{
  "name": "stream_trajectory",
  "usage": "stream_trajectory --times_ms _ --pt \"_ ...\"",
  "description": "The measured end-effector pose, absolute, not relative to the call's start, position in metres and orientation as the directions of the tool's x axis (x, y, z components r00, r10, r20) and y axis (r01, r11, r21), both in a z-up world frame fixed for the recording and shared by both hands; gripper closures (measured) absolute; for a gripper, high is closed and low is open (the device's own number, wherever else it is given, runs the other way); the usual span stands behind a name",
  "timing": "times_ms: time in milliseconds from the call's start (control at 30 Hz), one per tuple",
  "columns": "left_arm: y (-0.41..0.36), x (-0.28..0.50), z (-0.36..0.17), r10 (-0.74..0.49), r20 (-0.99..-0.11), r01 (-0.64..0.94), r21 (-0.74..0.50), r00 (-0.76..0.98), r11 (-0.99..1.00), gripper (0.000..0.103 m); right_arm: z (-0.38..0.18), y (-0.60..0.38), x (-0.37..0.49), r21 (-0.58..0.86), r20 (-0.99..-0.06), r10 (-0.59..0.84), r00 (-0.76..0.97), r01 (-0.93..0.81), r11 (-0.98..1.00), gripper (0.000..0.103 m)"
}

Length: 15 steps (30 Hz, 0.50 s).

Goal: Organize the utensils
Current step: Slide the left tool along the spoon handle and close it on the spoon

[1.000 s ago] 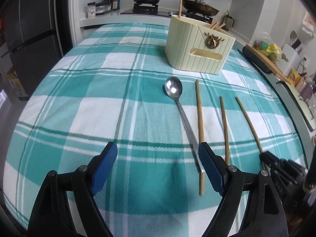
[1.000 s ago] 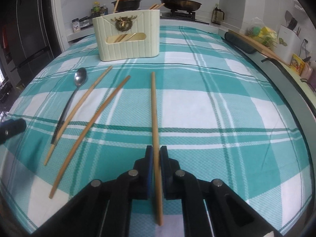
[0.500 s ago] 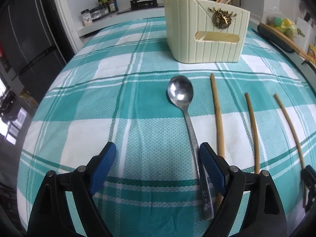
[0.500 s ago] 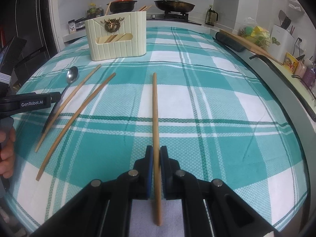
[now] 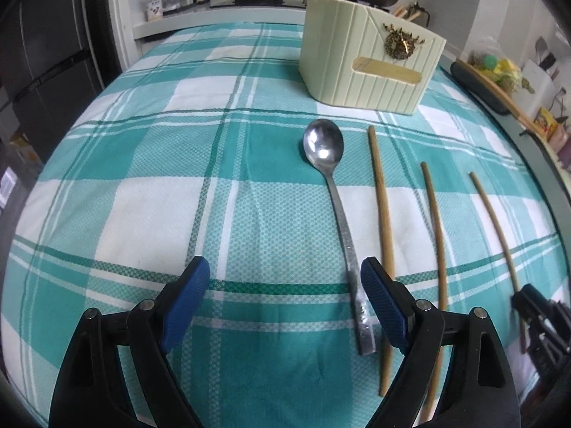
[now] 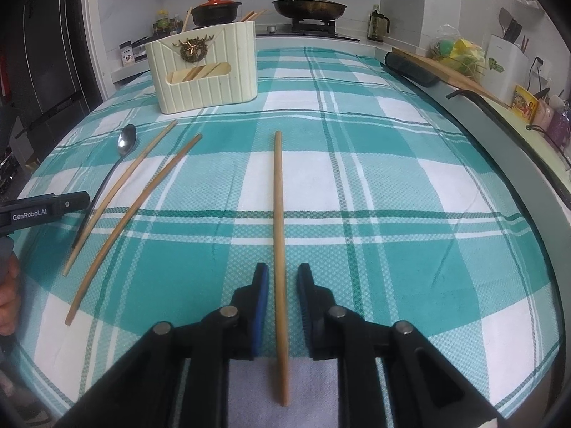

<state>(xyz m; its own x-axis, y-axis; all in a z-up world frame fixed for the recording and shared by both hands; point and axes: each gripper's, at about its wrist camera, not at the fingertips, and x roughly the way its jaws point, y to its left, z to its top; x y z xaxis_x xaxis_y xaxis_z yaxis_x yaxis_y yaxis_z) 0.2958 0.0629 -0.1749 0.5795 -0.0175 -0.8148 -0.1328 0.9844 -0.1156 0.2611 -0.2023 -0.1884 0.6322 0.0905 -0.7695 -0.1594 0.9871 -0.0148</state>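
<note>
Since half a second earlier, we saw our right claw [image 6: 282, 287] release the chopstick [image 6: 279, 235], which lay between its parted fingers. Our left claw [image 5: 282, 296] hung wide open over the spoon [image 5: 333, 210] handle. Beyond, two more chopsticks [image 5: 381, 214] lay between spoon and released chopstick, short of the cream holder [image 5: 367, 67].

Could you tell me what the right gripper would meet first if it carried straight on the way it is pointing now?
The right gripper is open astride one chopstick, so it would run along that stick. Beyond its tip only tablecloth shows; the cream utensil holder sits left of that line.
</note>
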Motion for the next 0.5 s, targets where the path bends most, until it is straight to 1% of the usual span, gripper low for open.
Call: stream_trajectory --times_ms 67,233,300,433,500 --pt "0.06 0.299 -0.173 -0.009 -0.81 -0.136 -0.11 0.587 0.985 0.013 -0.189 -0.202 0.26 -0.019 -0.766 0.088 0.636 -0.16 0.987 0.077" --pt "0.051 0.315 -0.181 0.092 -0.812 -0.155 0.002 0.577 0.988 0.013 -0.189 -0.198 0.26 -0.033 -0.767 0.082 0.637 -0.166 0.986 0.077" --pt "0.051 0.318 -0.186 0.089 -0.818 -0.149 0.003 0.568 0.989 0.012 -0.189 -0.196 0.259 -0.042 -0.766 0.077 0.639 -0.17 0.985 0.077" --pt "0.05 0.313 -0.187 0.138 -0.811 -0.138 0.071 0.569 0.988 0.009 -0.189 -0.197 0.259 -0.053 -0.767 0.074 0.637 -0.178 0.983 0.075" --pt "0.056 0.311 -0.187 0.134 -0.815 -0.145 0.062 0.564 0.987 0.009 -0.188 -0.199 0.26 -0.058 -0.77 0.069 0.635 -0.178 0.982 0.073"
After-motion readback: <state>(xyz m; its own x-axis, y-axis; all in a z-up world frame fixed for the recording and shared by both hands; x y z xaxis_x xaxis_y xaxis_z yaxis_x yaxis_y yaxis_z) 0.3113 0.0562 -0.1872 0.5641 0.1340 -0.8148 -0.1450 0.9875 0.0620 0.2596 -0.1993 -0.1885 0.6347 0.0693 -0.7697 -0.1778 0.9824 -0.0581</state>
